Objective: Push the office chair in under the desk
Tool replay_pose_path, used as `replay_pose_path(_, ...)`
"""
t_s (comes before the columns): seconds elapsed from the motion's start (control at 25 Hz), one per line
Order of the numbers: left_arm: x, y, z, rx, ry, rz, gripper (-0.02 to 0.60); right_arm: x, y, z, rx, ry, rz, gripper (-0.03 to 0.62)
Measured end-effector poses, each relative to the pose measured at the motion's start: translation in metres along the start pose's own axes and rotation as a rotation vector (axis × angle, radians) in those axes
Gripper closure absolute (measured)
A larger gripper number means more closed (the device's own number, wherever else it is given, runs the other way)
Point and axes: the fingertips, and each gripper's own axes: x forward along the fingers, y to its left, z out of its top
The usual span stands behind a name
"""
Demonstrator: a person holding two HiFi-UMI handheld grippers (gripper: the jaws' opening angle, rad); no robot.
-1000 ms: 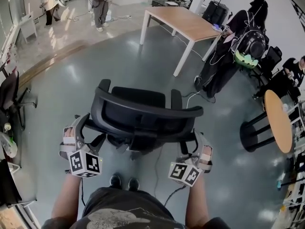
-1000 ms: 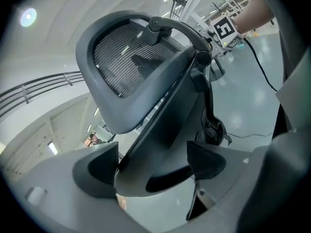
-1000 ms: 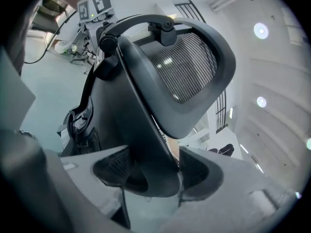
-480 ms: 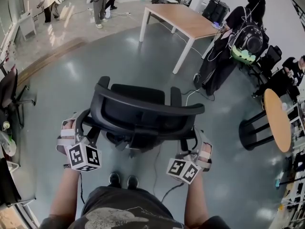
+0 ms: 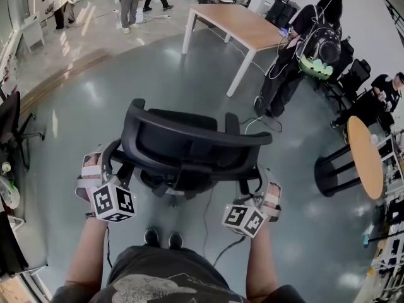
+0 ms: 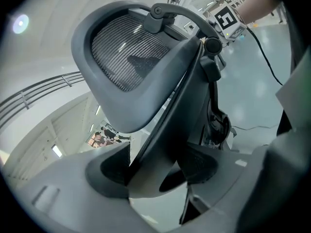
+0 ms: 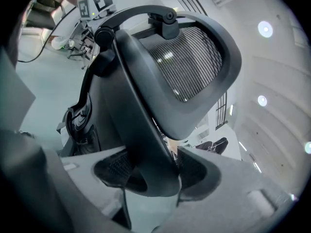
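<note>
Clamping chair [image 5: 189, 145] back struts on both sides with left gripper [image 6: 155, 171] and right gripper [image 7: 154, 171], jaws having just been closing onto them. Well apart from worktop [image 5: 246, 27].

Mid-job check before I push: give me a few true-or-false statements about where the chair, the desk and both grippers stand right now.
1. The left gripper and right gripper each clamp the office chair's back frame. True; both sets of jaws have just been closing onto it.
2. The chair already sits under the desk. False: it stands on open floor, well short of the desk.
3. The chair's seat side is nearest the grippers. False: its backrest is nearest them, with the seat pointing away.
4. A person wearing a backpack stands beside the desk. True.
</note>
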Motion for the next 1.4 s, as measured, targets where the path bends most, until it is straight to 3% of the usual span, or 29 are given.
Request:
replay_pose_path(0.48,0.054,0.038,-0.007,0.002,-0.058,0.031,0.268,0.051,-0.001,0.019,0.034,0.086,-0.017,0.338)
replay_pose_path(0.72,0.091,0.054,-0.009,0.009,-0.085,0.009,0.268,0.084,-0.003,0.027,0.052,0.117,-0.026,0.338)
replay_pose_path(1.4,0.191,0.116,-0.005,0.016,-0.105,0.02,0.262,0.187,-0.028,0.05,0.09,0.163,-0.098,0.333)
